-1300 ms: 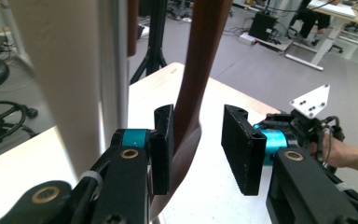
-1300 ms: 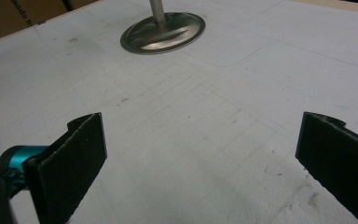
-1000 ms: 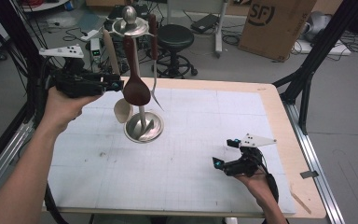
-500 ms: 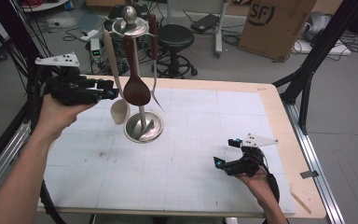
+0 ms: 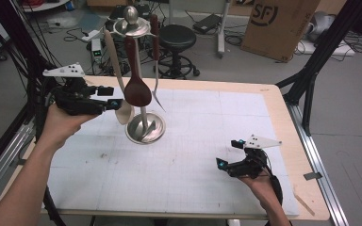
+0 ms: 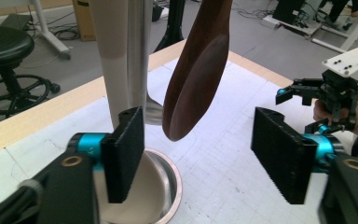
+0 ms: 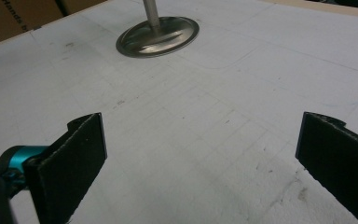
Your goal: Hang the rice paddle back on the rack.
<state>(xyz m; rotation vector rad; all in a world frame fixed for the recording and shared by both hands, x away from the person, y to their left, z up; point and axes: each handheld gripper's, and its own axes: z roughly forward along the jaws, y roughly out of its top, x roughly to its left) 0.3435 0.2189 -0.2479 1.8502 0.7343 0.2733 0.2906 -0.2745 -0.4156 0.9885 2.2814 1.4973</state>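
Note:
A steel utensil stand (image 5: 145,129) rises from the white mat, its round base (image 7: 158,35) also in the right gripper view. A pale wooden spoon (image 5: 115,66), a dark brown spoon (image 5: 137,92) and a fork (image 5: 156,94) hang from its top. My left gripper (image 5: 113,102) is level with the pale spoon's bowl and its jaws have just been opening. In the left gripper view the left gripper (image 6: 203,161) is open; the pale spoon (image 6: 109,60) hangs just behind the left pad (image 6: 123,158), and the dark spoon (image 6: 196,84) hangs farther off. My right gripper (image 5: 227,154) rests open on the mat, nothing in it (image 7: 200,158).
The white gridded mat (image 5: 207,117) covers a wooden table (image 5: 283,108). A black stool (image 5: 176,37) and a cardboard box (image 5: 278,23) stand on the floor beyond it. Black frame posts (image 5: 311,84) rise at the table's sides. The right gripper (image 6: 294,112) also appears across the table.
My left hand has sunk lower beside the stand, from the pale spoon's handle down to its bowl. The right hand has kept still.

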